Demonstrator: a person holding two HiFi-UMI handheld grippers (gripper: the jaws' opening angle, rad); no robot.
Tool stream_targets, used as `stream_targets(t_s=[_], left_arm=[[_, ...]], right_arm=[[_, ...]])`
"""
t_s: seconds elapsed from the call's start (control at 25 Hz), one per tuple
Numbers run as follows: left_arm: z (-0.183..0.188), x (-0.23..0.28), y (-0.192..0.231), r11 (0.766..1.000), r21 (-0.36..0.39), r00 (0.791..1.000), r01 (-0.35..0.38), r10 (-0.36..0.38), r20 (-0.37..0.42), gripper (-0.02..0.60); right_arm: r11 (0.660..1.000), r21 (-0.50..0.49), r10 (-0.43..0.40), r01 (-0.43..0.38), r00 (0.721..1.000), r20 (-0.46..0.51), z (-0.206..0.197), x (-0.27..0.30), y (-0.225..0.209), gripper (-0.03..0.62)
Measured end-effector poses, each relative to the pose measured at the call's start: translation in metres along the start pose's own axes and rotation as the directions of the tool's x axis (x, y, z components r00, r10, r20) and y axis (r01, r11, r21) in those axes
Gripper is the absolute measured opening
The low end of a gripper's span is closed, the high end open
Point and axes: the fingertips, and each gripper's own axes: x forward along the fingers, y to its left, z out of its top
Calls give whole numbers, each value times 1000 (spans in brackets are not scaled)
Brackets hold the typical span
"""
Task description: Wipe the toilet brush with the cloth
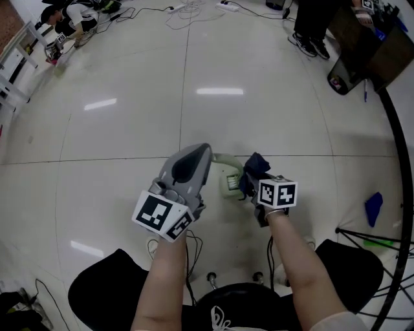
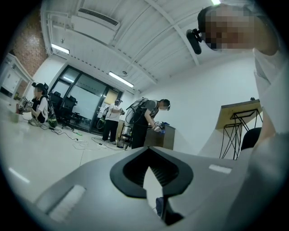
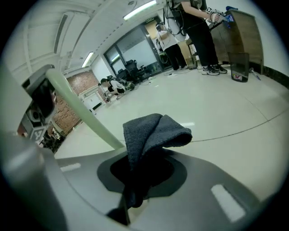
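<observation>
Nearest, the left gripper (image 1: 196, 157), grey moulded plastic with a cube of black-and-white square markers, has its jaws closed on the end of the toilet brush (image 1: 229, 183). The brush's smooth pale green handle arcs over to a ribbed head hanging between the two grippers, clear of the floor. Just to its right, the right gripper (image 1: 251, 182) has its jaws clamped on a folded dark blue terry cloth (image 1: 257, 163), whose free fold stands up above the jaws right beside the brush head; whether they touch cannot be told. Below lies a glossy pale tiled floor (image 1: 129, 129), open ahead and to the left. On the right, thin black stand legs (image 1: 362, 234) and a small blue object (image 1: 374, 208) crowd the edge. Farther off are loose cables (image 1: 194, 10), a brown cabinet (image 1: 372, 42) and a white rack (image 1: 13, 71).
</observation>
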Motion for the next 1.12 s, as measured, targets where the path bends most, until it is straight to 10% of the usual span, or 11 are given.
stream_targets(t_s=[0.28,0.44,0.64,0.8,1.0,1.12], left_arm=[[-2,1,1,1000,-11,1000,-1,1,-29,6],[-3,2,2,999,-43,999,-5,3,-41,6],[-4,0,2,998,-63,999,-1,-2,-53,6],[-4,-5,0,998,-63,997,6,-10,-70,5],[-5,-6,-4,999,-51,996,11,-15,-87,5],[-7,-3,-6,999,-52,995,17,-21,-95,5]], right_arm=[[999,36,18,-11,984,-175,-55,26,-15,63],[992,-37,115,-120,987,-109,-43,-5,15,63],[868,-367,290,-335,941,-174,-61,-48,113,63],[785,-537,308,-308,947,-94,-16,-64,181,63],[781,-578,301,-235,953,19,45,-77,216,63],[836,-515,268,-188,960,84,56,-76,206,63]])
